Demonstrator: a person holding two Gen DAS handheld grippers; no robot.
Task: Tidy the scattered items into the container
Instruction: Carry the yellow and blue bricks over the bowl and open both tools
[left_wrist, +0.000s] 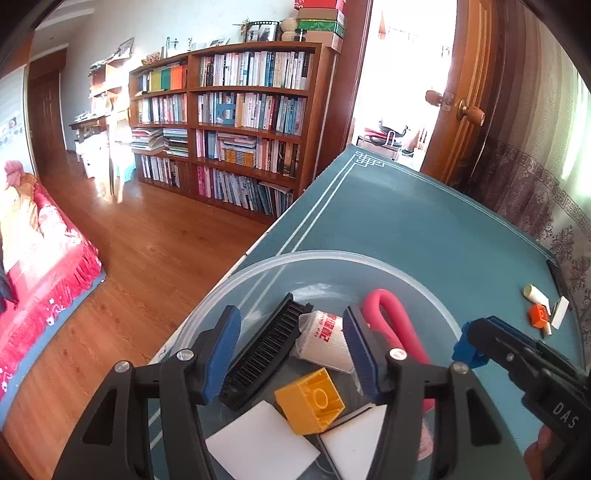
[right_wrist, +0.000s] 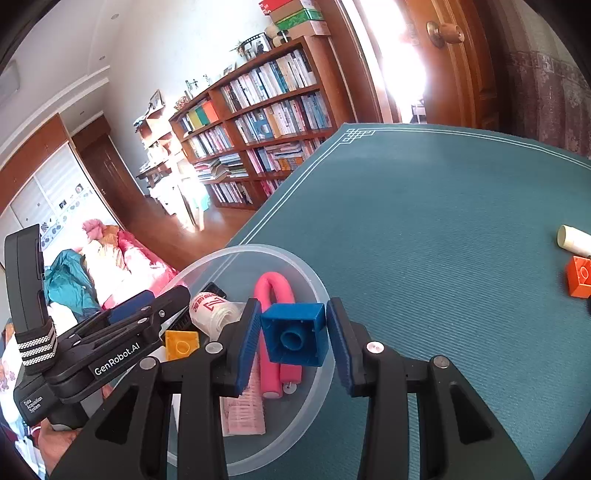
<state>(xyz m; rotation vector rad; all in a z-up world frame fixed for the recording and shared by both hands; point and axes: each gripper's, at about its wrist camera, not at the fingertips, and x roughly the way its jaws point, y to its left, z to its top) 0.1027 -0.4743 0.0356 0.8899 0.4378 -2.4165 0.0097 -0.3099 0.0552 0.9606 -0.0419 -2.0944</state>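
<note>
A clear plastic bowl (left_wrist: 332, 254) sits at the near left corner of the teal table mat. It holds a black comb (left_wrist: 266, 354), a white wrapped roll (left_wrist: 327, 343), a pink foam curler (left_wrist: 391, 321), a yellow brick (left_wrist: 310, 400) and white sponge pads (left_wrist: 262, 443). My left gripper (left_wrist: 291, 354) hangs open just over these, gripping nothing. My right gripper (right_wrist: 293, 343) is shut on a blue brick (right_wrist: 295, 338), hollow side towards the camera, above the bowl's (right_wrist: 314, 280) right side and the curler (right_wrist: 275, 291).
Near the mat's right edge lie an orange brick (right_wrist: 580, 277), a white tube (right_wrist: 576, 240) and a flat white piece (left_wrist: 559, 312). The table edge drops to a wooden floor at left. A bookcase (left_wrist: 236, 122) and an open door stand beyond.
</note>
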